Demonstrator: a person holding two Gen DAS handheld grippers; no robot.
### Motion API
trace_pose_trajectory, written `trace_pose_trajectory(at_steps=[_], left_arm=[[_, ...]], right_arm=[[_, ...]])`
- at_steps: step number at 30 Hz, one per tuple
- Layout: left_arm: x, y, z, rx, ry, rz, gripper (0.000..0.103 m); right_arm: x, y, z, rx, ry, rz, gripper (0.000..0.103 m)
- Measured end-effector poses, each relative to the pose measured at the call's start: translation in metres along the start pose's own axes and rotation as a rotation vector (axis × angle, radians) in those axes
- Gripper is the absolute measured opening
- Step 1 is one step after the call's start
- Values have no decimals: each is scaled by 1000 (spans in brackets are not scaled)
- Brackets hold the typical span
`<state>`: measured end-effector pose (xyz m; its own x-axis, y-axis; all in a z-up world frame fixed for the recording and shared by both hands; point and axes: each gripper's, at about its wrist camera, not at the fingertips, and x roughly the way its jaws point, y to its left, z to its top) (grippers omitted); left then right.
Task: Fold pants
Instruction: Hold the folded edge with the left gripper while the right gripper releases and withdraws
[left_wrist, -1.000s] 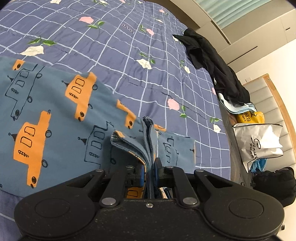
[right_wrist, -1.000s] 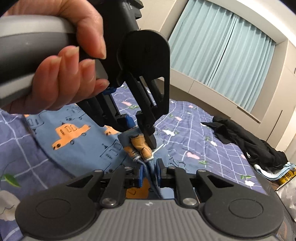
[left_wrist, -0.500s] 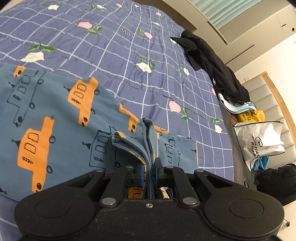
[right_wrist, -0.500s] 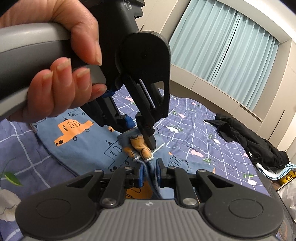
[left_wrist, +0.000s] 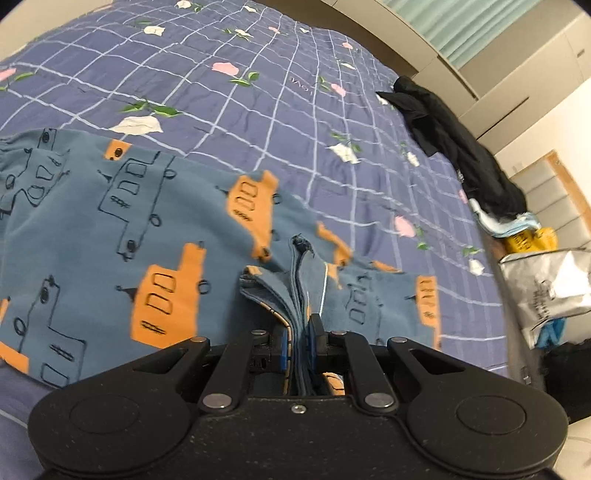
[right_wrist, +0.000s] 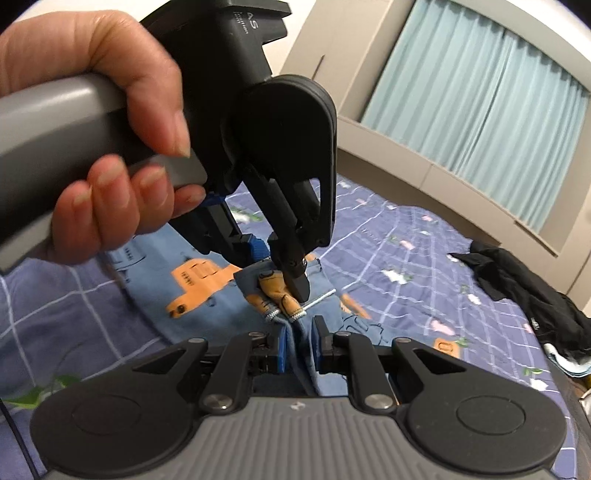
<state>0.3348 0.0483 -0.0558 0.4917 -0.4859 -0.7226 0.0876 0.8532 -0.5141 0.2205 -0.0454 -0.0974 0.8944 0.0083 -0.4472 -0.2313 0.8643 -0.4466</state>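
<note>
Mid-fold: left gripper (left_wrist: 297, 338) is clamped on bunched hem layers of the one pair of car-print pants (left_wrist: 110, 236), which lie on the bedspread (left_wrist: 229, 110). Right gripper (right_wrist: 297, 341) pinches the same edge just beside it. Next, I judge: carry both corners across, lay flat. 2 grippers, 1 black garment (left_wrist: 454, 147).
</note>
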Motion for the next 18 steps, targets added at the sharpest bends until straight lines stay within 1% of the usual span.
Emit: trace_pose_trajectory(at_steps=[3, 5, 6, 7, 8, 9, 10, 11, 13, 15, 17, 18], left_arm=[[5, 3, -1, 22, 5, 6, 13], [6, 2, -1, 44, 1, 21, 22], [6, 1, -2, 50, -2, 32, 25], [6, 2, -2, 56, -5, 38, 34], [5, 1, -2, 64, -11, 45, 44], [4, 1, -3, 74, -22, 57, 49], [4, 0, -3, 87, -36, 75, 56], [4, -1, -4, 100, -48, 86, 59], [7, -4, -5, 135, -51, 88, 61], [13, -6, -7, 138, -25, 81, 61], [20, -5, -7, 118, 0, 84, 61], [22, -5, -8, 113, -6, 94, 61]], right_arm=[[8, 4, -2, -12, 31, 28, 16], [10, 5, -4, -22, 43, 39, 18], [10, 4, -5, -24, 47, 46, 20], [9, 2, -7, -22, 48, 53, 29], [6, 0, -9, -22, 46, 58, 35], [3, -4, -13, -24, 41, 61, 47], [-1, -7, -16, -26, 38, 61, 53], [-7, -12, -20, -24, 37, 61, 56], [-15, -22, -27, -8, 43, 53, 70], [-21, -37, -36, 23, 58, 23, 76], [-26, -53, -43, 68, 68, -10, 79], [-28, -59, -45, 91, 69, -23, 81]])
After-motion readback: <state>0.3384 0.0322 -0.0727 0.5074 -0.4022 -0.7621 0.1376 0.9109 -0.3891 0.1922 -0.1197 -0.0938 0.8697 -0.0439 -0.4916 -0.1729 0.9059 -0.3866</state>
